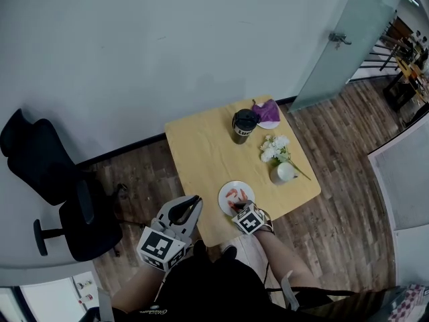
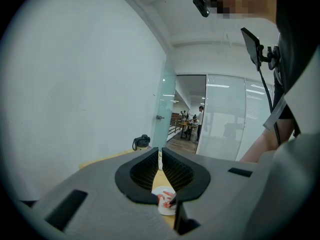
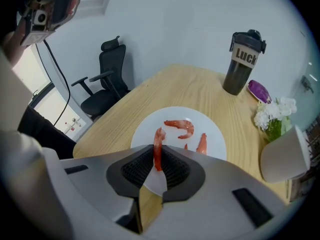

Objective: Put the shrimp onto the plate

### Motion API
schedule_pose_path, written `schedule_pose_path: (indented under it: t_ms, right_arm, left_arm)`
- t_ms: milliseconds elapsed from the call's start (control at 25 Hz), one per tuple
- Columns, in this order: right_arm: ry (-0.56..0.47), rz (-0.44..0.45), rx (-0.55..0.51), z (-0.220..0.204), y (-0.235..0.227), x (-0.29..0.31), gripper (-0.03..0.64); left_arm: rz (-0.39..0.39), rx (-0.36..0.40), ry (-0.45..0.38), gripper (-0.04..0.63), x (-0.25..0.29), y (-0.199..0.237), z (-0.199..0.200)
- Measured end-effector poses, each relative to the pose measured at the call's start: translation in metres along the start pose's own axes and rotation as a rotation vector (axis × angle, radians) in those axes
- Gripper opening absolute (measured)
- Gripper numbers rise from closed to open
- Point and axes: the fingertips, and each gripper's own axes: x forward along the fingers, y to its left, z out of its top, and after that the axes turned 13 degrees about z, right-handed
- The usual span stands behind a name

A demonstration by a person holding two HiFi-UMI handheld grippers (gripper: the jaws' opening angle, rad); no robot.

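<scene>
A white plate (image 1: 226, 192) lies near the front edge of the wooden table (image 1: 201, 153). In the right gripper view the plate (image 3: 145, 131) carries two red shrimps, one curled (image 3: 181, 126) and one straight (image 3: 202, 144). My right gripper (image 3: 158, 151) hangs over the plate's near rim, shut on a third shrimp (image 3: 158, 143) that stands upright between the jaws. The head view shows this gripper (image 1: 236, 206) at the plate's front edge. My left gripper (image 1: 194, 201) sits off the table's front left corner, jaws together and holding nothing; its own view (image 2: 160, 155) shows the plate (image 2: 165, 200) beyond them.
A dark tumbler (image 1: 244, 125) and a purple item (image 1: 268, 113) stand at the table's far side. White flowers (image 1: 275, 148) in a white vase (image 1: 285, 172) are at the right edge. A black office chair (image 1: 67, 193) stands left of the table.
</scene>
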Motion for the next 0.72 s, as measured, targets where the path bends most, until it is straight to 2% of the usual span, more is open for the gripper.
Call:
schedule_pose_path:
  t_ms: [560,720]
  right_arm:
    - [0.0,-0.057,-0.028,0.0016,-0.0032,-0.0005,0.051]
    - [-0.013,-0.073,-0.029,0.005,-0.006,-0.004,0.069]
  left_arm:
    - [-0.006,0.003,-0.016,0.023,-0.0079,0.004,0.004]
    - [-0.011,0.002,-0.018,0.023,-0.0077,0.0048,0.0045]
